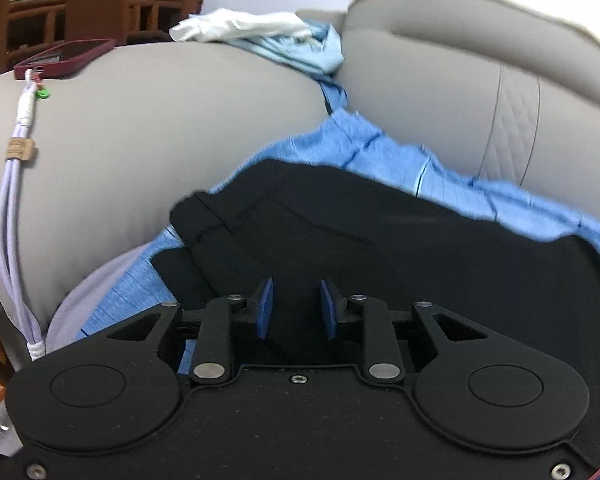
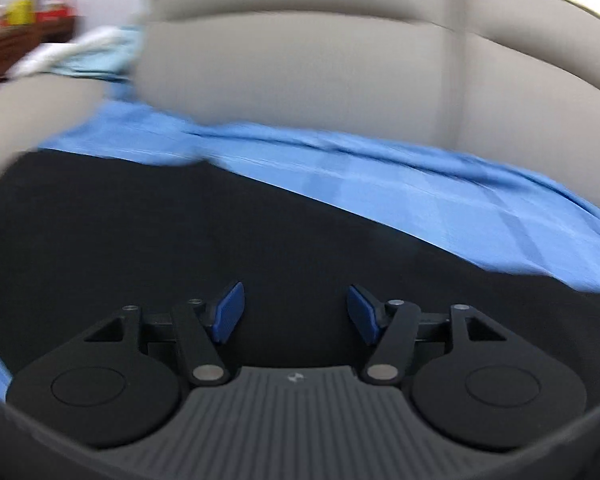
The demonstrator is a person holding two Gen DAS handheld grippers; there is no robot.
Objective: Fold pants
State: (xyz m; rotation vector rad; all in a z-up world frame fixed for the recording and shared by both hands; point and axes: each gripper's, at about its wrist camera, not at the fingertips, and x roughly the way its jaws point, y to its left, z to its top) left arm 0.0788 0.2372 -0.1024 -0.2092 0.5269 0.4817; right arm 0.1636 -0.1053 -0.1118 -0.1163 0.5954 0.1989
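Black pants (image 1: 360, 232) lie spread on a blue cloth (image 1: 348, 144) over a grey sofa seat. Their waistband end (image 1: 196, 212) shows at the left in the left wrist view. My left gripper (image 1: 296, 304) hovers just over the black fabric, its blue pads (image 1: 265, 307) apart and nothing between them. In the right wrist view, which is motion-blurred, the pants (image 2: 180, 232) fill the middle. My right gripper (image 2: 296, 312) is wide open above them with blue pads (image 2: 230, 311) apart and empty.
A grey sofa armrest (image 1: 148, 120) carries a dark red phone (image 1: 64, 58) with a lilac cord (image 1: 12, 208) hanging down. Crumpled white and pale blue cloth (image 1: 260, 28) lies at the back. The sofa backrest (image 2: 300, 68) rises behind; a wooden shelf (image 1: 28, 0) stands far left.
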